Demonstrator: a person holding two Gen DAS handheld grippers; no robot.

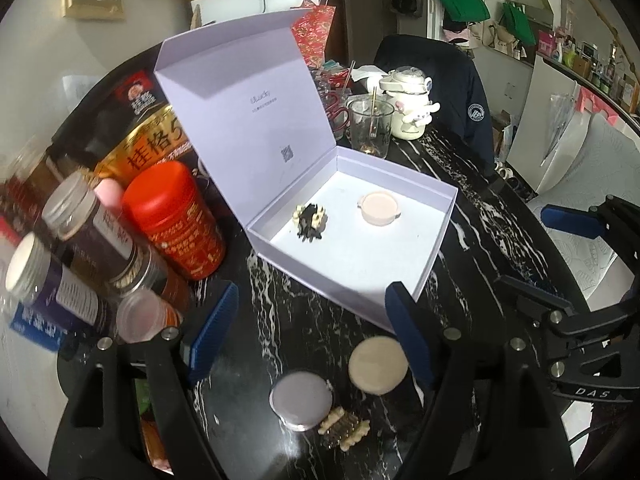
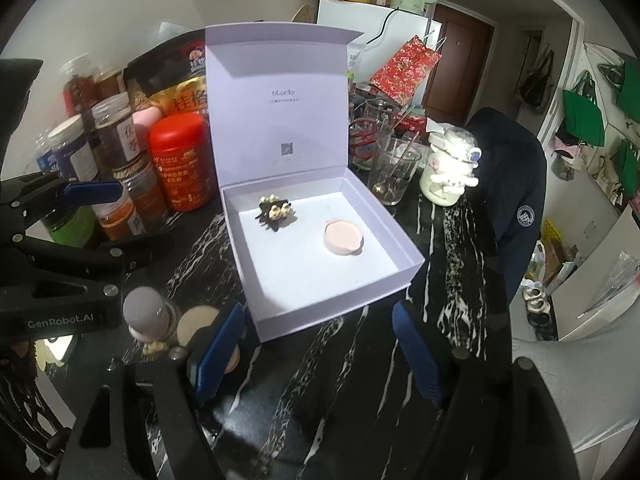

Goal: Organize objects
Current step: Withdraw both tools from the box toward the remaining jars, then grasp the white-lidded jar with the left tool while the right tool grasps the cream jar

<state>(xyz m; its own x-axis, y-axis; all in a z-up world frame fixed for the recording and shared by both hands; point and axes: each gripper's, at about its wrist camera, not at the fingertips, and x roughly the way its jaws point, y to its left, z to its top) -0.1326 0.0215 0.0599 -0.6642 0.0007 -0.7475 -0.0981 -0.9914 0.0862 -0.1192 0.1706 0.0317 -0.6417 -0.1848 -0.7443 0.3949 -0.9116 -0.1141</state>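
Observation:
An open lavender box [image 1: 424,276] [image 2: 396,276] stands on the black marble table with its lid up. Inside lie a black-and-cream hair clip [image 1: 310,222] [image 2: 275,211] and a pink round case [image 1: 379,209] [image 2: 343,239]. In front of the box on the table lie a beige round case [image 1: 378,365] [image 2: 196,322], a grey round case [image 1: 301,399] [image 2: 146,314] and a second cream-and-dark hair clip [image 1: 343,426] [image 2: 157,347]. My left gripper [image 1: 312,338] is open and empty, just above these items. My right gripper [image 2: 320,350] is open and empty, in front of the box.
Several jars and a red tin [image 1: 176,220] [image 2: 182,166] crowd the table left of the box, with a snack bag [image 1: 156,140] behind. A glass cup [image 1: 370,128] [image 2: 394,174] and a white character mug [image 1: 410,106] [image 2: 450,172] stand behind the box. A chair with a dark jacket [image 2: 516,184] is at right.

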